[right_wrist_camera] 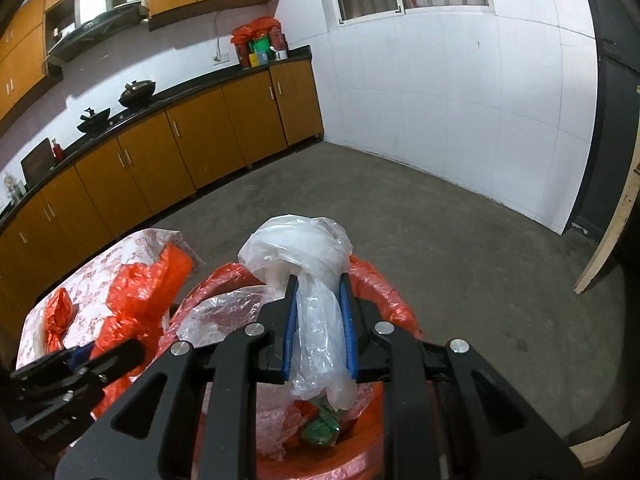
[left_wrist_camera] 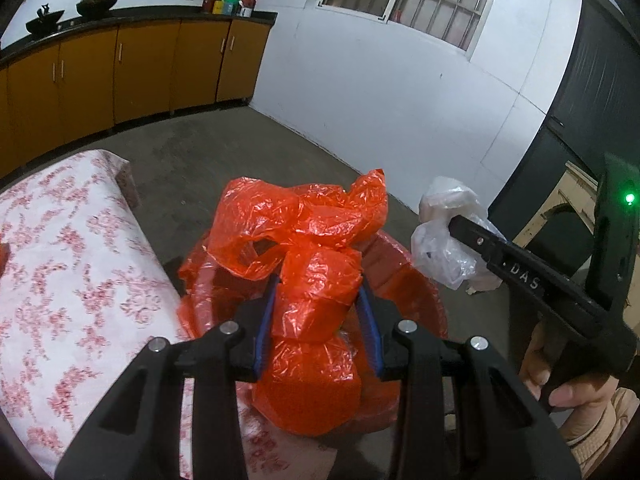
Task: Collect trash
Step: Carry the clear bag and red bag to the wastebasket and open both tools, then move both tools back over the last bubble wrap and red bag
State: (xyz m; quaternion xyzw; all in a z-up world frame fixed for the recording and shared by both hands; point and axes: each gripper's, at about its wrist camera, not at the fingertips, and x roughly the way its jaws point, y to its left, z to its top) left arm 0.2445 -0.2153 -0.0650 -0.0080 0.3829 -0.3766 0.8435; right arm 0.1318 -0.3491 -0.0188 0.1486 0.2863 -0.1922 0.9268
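The left gripper [left_wrist_camera: 318, 304] pinches a knotted red plastic bag [left_wrist_camera: 316, 280] over the red-lined trash bin [left_wrist_camera: 412, 276]; the right gripper [right_wrist_camera: 319, 312] pinches a clear plastic bag [right_wrist_camera: 316, 312] just right of it.

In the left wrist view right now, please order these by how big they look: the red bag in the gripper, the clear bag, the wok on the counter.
1. red bag
2. clear bag
3. wok

The wok stands far back, so its real size is unsure.
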